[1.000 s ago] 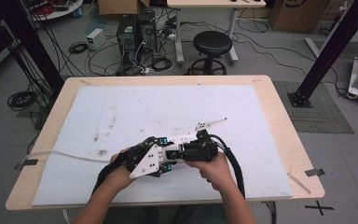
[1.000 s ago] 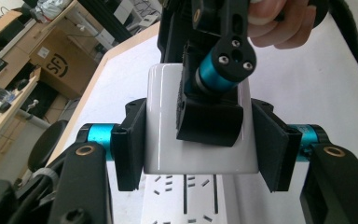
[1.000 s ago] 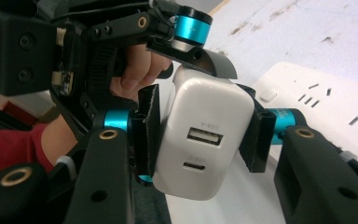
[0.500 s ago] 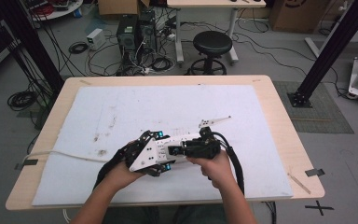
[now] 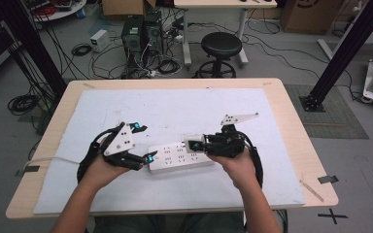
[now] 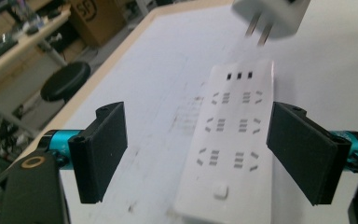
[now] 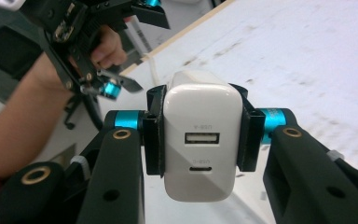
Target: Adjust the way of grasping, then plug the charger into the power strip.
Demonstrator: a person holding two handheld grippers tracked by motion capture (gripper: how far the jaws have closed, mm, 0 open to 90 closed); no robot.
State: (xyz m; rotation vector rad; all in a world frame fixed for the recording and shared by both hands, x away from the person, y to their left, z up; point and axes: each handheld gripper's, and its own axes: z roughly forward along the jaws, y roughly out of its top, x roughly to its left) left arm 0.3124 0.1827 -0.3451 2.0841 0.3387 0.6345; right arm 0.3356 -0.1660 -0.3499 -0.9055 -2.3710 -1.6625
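A white power strip (image 5: 179, 156) lies flat on the white mat (image 5: 175, 111) near the table's front. My left gripper (image 5: 144, 143) stands at its left end. Its jaws have just been opening and now stand wide apart. In the left gripper view the power strip (image 6: 228, 149) runs between the pads (image 6: 102, 149), and neither pad touches it. My right gripper (image 5: 199, 144) is shut on a white USB charger (image 5: 191, 141) just above the strip's right part. The charger (image 7: 200, 107) sits squarely between the right gripper's (image 7: 200, 135) pads, ports toward the camera. Its two prongs (image 6: 256, 30) hang free of the sockets.
The strip's white cable (image 5: 53, 159) trails off the table's left edge. The wooden table rim (image 5: 301, 145) surrounds the mat. Beyond the far edge stand a black stool (image 5: 221, 46), computer cases (image 5: 138, 31) and loose floor cables. Black frame posts (image 5: 349, 53) rise at both sides.
The left gripper has let go and moved left, uncovering the power strip. The right gripper has lifted a little with the charger in it.
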